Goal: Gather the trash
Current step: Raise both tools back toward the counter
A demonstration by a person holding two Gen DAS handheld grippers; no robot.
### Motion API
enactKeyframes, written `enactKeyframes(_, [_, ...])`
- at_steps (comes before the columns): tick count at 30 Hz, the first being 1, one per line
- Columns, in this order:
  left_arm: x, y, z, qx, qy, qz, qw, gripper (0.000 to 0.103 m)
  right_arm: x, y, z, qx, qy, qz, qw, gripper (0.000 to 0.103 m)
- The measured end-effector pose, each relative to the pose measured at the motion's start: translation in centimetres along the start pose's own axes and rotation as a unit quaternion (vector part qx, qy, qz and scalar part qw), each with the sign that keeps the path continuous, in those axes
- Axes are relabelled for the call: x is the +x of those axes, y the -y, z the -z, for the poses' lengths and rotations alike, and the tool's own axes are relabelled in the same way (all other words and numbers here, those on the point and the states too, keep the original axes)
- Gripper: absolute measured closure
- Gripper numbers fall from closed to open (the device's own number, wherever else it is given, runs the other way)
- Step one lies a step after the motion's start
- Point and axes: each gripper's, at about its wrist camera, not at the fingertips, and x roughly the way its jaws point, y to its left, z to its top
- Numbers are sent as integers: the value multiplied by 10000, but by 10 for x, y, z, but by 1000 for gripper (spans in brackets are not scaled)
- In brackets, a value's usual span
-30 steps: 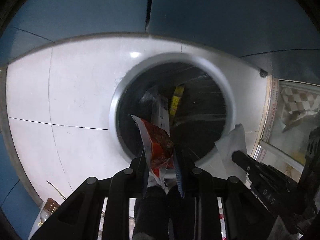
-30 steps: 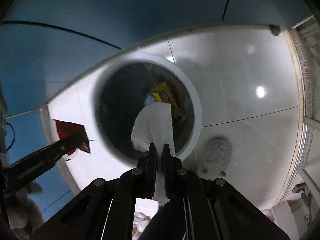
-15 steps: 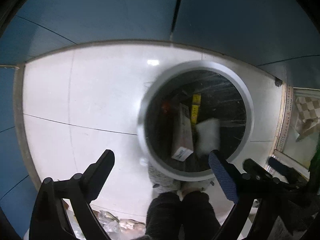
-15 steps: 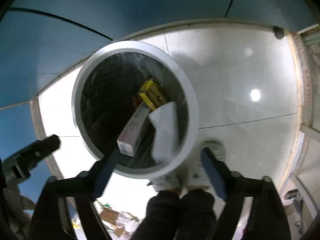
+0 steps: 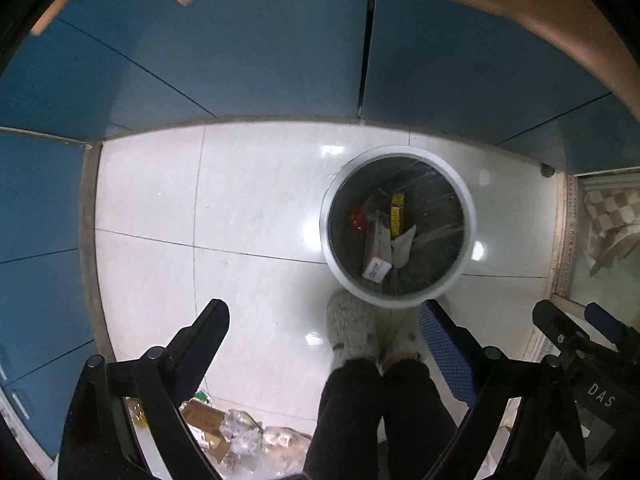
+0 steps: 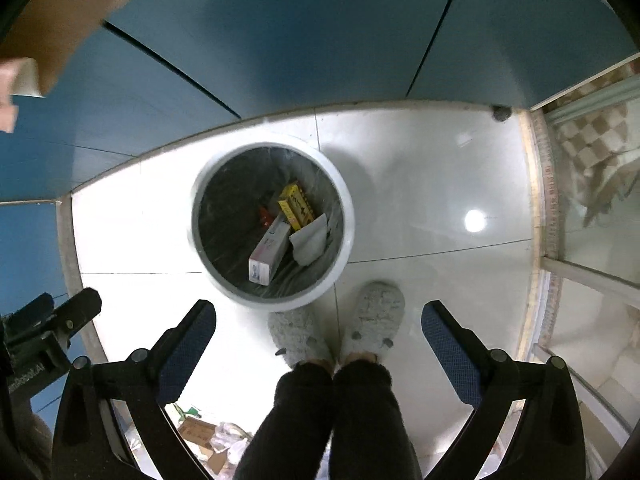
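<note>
A round white trash bin [image 5: 468, 208] with a dark liner stands on the pale tiled floor; it also shows in the right wrist view [image 6: 348, 216]. Inside lie a white carton [image 6: 270, 250], a yellow box [image 6: 296, 208], a white tissue [image 6: 310, 238] and a red wrapper [image 5: 357, 219]. My left gripper [image 5: 324, 332] is open and empty, high above the floor and short of the bin. My right gripper [image 6: 318, 330] is open and empty, also high above the floor near the bin's front edge.
The person's grey slippers [image 6: 374, 320] and dark trouser legs stand just in front of the bin. Blue cabinet doors [image 5: 260, 52] run behind it. More litter [image 5: 224, 432] lies on the floor at the lower left. A checkered cloth [image 6: 592, 156] lies at the right.
Both grippers opened and dropped their loads: the red wrapper and the white tissue now lie in the bin. Both grippers have risen well above it.
</note>
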Motion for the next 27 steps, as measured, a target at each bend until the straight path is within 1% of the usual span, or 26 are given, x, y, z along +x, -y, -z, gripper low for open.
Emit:
enactKeyframes(3, [-43,-2,9,30,89,40,9999,7,-47,0,8,-37,114,12,9999,0])
enactKeyframes(6, [-76,-1,16,136,177,8,9997,7,-98,0,15,-78,250,20,9997,0])
enactKeyframes(10, [-131,-2,30,273,308,143,9991,7,-168,-6,26,-159,448,-67,9988,0])
enactKeyframes(15, [-184,-3,47,405,401,347,9978,7,-249,-11,45,-185,614,-98,9979,0])
enactKeyframes(19, [-224,-3,59,488,580,424,9962,7,-302,-11,62,-131,706,-162,9973,0])
enactKeyframes(23, [-265,-10,62,525,862,491,9937,7,-348,-11,78,-67,838,-282,9961,0])
enactKeyframes(27, [-300,-13,58,556,1275,320,9898,7,-383,-10,82,214,1081,-658,9917,0])
